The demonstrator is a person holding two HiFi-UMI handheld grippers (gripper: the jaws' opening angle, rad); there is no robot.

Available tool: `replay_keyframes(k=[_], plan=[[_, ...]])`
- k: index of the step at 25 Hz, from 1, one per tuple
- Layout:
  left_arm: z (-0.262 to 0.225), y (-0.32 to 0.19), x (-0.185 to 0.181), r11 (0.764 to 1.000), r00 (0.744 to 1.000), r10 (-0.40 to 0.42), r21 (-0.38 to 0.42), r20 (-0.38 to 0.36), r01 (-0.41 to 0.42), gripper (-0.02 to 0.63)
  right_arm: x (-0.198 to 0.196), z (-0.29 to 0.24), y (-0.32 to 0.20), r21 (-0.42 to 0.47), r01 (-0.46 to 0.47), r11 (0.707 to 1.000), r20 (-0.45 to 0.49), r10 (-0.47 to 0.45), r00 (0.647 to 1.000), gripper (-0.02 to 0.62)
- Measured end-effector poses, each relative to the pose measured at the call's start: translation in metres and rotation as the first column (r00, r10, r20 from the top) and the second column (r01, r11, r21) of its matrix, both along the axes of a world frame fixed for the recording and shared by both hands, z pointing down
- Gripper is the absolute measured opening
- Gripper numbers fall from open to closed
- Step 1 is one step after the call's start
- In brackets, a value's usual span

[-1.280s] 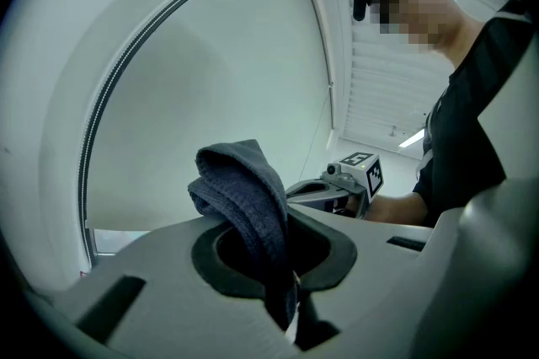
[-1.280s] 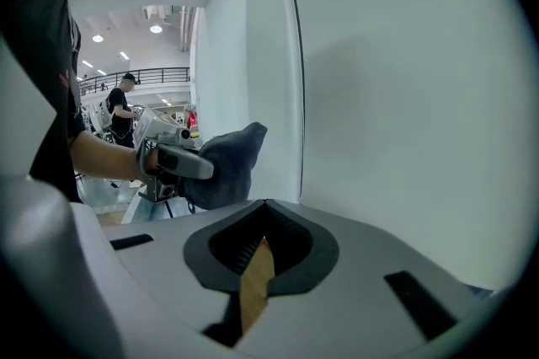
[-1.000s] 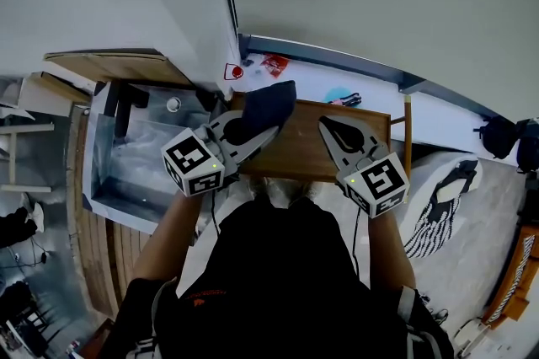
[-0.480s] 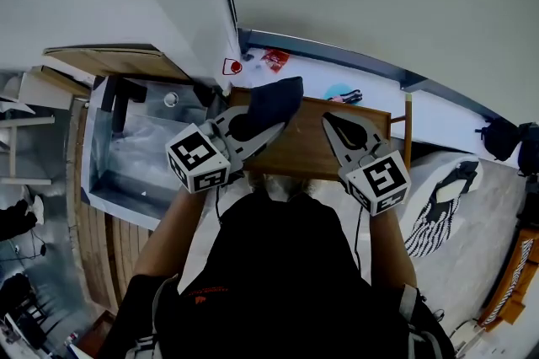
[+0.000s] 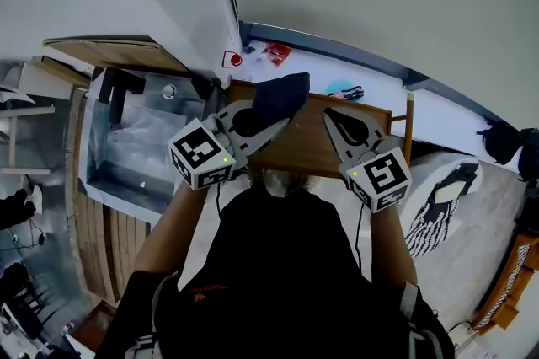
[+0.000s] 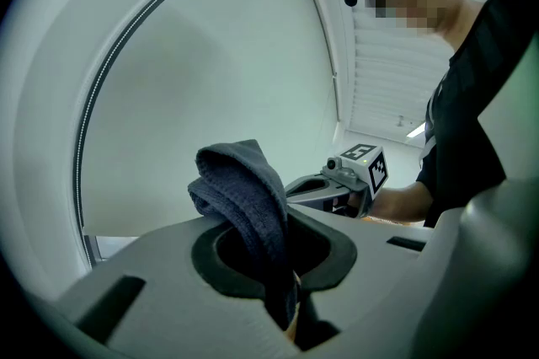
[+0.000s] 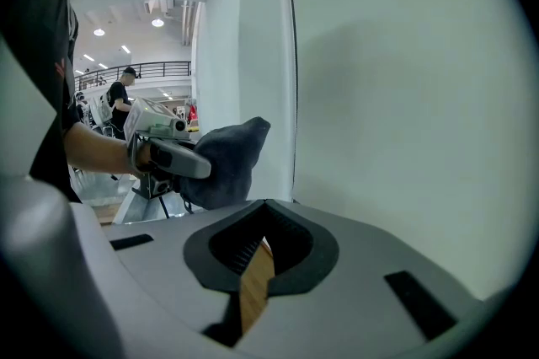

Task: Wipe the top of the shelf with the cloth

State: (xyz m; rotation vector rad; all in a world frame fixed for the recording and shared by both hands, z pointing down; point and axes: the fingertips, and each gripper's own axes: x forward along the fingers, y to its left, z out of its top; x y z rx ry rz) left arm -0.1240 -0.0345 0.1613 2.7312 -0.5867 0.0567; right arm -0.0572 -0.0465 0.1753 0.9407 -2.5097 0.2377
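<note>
Since earlier frames: left gripper (image 5: pixel 263 120) and cloth (image 5: pixel 284 92) shifted slightly toward 1 o'clock; right gripper (image 5: pixel 333 117) barely moved. Head view: left gripper pinches dark blue cloth, which sticks out at 1 o'clock of jaws, over far left edge of wooden shelf top (image 5: pixel 307 148); right gripper at 3 o'clock of it, over shelf top. Left gripper view: cloth clamped between jaws; folded bulk rises toward 12 o'clock against pale wall (image 6: pixel 219 54). Right gripper view: jaws pressed together, nothing held; thin slit shows wood; cloth at 10 o'clock.
</note>
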Motion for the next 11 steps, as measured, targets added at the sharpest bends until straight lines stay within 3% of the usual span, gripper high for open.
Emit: replay_keyframes(k=[11], plan=[[0.0032, 0.0013, 0.0053, 1.0, 1.0, 0.0, 0.014, 0.024, -0.001, 0.055, -0.0003, 0.008, -0.0001, -0.006, 0.032, 0.999, -0.038, -0.032, 0.999, 0.003]])
